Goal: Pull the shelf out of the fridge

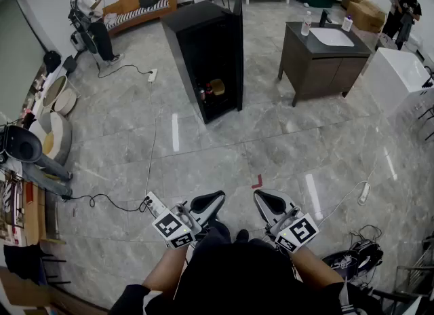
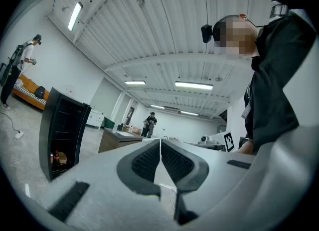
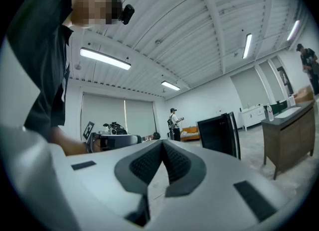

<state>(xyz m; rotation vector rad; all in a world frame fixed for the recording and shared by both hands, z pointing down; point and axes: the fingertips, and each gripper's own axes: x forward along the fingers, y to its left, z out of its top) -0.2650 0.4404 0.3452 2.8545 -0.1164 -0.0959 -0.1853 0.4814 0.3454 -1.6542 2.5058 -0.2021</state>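
A grey marble-tile floor (image 1: 224,151) fills the head view. On it, well ahead of the person, stands the black fridge (image 1: 207,56) with its door swung open. To its right and well apart is a dark vanity cabinet (image 1: 324,62) with a white basin (image 1: 332,36) and a clear bottle (image 1: 306,24) on its top. An orange sofa (image 1: 139,8) runs along the far wall.

The shelf (image 2: 65,135) is in place inside the fridge, showing in the left gripper view only as thin level lines in the dark interior. Low down inside sit a yellowish box (image 1: 217,87) and small dark bottles (image 1: 203,94); that view shows them as red-capped bottles beside a tan pack. The right gripper view catches the fridge (image 3: 219,133) from its other side, with the contents out of sight.

Nearest the person, the left gripper (image 1: 209,201) and the right gripper (image 1: 270,200) are held side by side over bare floor, far from the fridge. Each has its jaws pressed together with nothing between them, and each carries a cube of black-and-white square markers.
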